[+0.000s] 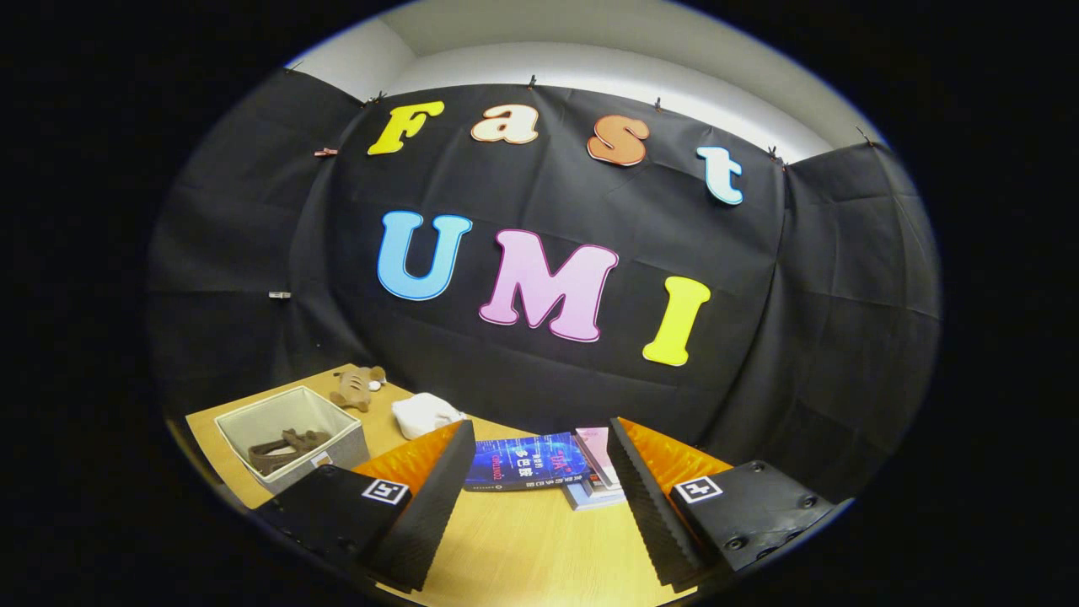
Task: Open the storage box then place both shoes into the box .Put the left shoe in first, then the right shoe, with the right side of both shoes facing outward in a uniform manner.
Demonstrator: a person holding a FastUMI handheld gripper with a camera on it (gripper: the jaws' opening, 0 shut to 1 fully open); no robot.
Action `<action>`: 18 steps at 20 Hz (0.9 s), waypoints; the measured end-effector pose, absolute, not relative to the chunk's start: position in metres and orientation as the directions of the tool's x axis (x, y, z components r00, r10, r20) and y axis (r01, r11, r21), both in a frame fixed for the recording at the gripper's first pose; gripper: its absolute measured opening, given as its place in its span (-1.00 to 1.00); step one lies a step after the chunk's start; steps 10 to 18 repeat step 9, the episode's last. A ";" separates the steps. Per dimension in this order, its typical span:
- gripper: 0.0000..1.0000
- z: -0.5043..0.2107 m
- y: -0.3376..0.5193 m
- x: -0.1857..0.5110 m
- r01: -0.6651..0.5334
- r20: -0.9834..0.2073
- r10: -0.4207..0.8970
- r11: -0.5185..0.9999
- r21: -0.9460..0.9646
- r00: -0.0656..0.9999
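My gripper (539,455) is open, its two black and orange fingers (426,497) spread wide above the wooden table (523,548) with nothing between them. To the left of the left finger stands a grey fabric box (291,434) with its top open; a dark brown shoe-like thing (282,449) lies inside it. I cannot tell which shoe it is.
A stack of books (539,464) lies just ahead of the fingers, a blue one and a pink one on top. A white crumpled cloth (426,415) and a small brown plush toy (356,386) sit beyond the box near the wall.
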State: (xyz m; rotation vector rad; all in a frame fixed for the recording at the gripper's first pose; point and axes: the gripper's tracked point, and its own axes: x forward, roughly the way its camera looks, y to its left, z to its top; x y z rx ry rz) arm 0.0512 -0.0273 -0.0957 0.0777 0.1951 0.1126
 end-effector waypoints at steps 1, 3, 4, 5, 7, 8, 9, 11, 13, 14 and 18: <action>0.96 -0.096 -0.029 0.051 -0.105 -0.183 0.122 0.990 0.097 0.976; 0.96 -0.096 -0.029 0.052 -0.112 -0.174 0.131 0.987 0.115 0.976; 0.96 -0.098 -0.029 0.052 -0.116 -0.176 0.137 0.986 0.123 0.975; 0.96 -0.098 -0.029 0.053 -0.118 -0.173 0.140 0.984 0.130 0.975; 0.96 -0.099 -0.030 0.055 -0.124 -0.170 0.146 0.983 0.133 0.975; 0.96 -0.100 -0.032 0.055 -0.124 -0.168 0.145 0.983 0.133 0.975; 0.96 -0.100 -0.033 0.055 -0.121 -0.166 0.143 0.984 0.134 0.976; 0.96 -0.100 -0.033 0.055 -0.121 -0.166 0.143 0.984 0.134 0.976; 0.96 -0.100 -0.033 0.055 -0.121 -0.166 0.143 0.984 0.134 0.976; 0.96 -0.100 -0.033 0.055 -0.121 -0.166 0.143 0.984 0.134 0.976; 0.96 -0.100 -0.033 0.055 -0.121 -0.166 0.143 0.984 0.134 0.976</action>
